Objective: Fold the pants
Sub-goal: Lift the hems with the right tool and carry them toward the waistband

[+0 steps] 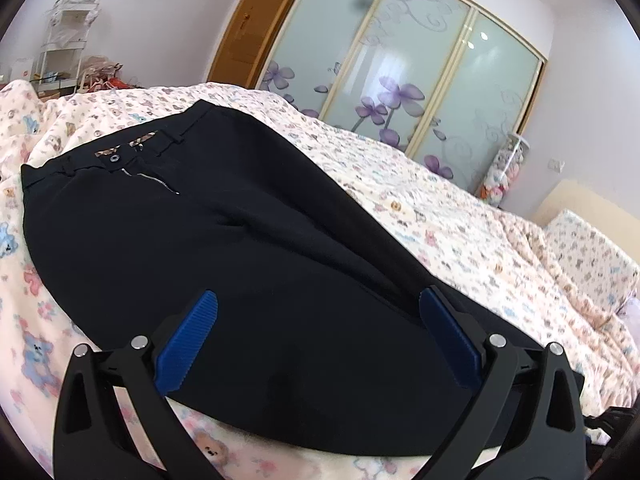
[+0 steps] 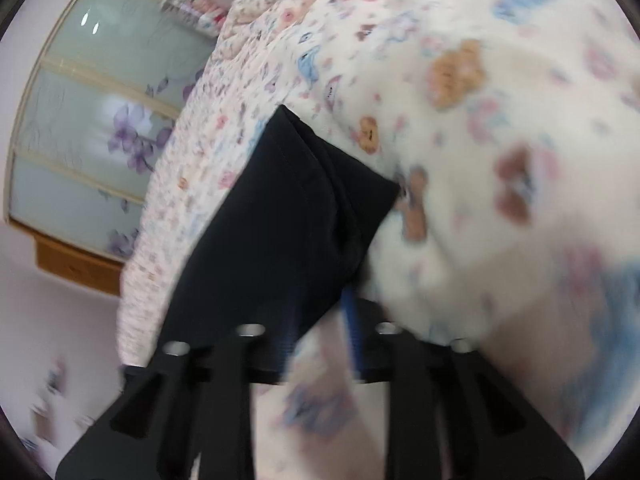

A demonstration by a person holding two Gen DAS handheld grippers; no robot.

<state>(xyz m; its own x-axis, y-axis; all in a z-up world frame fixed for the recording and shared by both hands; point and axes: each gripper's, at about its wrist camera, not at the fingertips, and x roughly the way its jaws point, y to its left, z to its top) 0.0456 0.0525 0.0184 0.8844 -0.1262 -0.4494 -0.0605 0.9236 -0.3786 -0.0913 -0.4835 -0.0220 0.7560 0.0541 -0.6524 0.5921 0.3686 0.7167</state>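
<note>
The left gripper (image 1: 318, 344) is seen spread wide above the dark pants (image 1: 208, 240), its blue pads (image 1: 188, 344) clear of the cloth. The right gripper (image 2: 320, 320) is blurred; a gap is visible between its jaws at the hem end (image 2: 296, 208). The pants are laid flat on a bear-print quilt (image 1: 460, 208), waistband (image 1: 132, 148) toward the wardrobe (image 1: 404, 64).

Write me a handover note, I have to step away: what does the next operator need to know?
Left tool: open, over the pants, gripping nothing.
Right tool: blurred, appears open at the leg ends; no firm grip visible.
Pants lie front up on the bed, waistband far side, fly open.
Done: laid out. Left: all folds.
</note>
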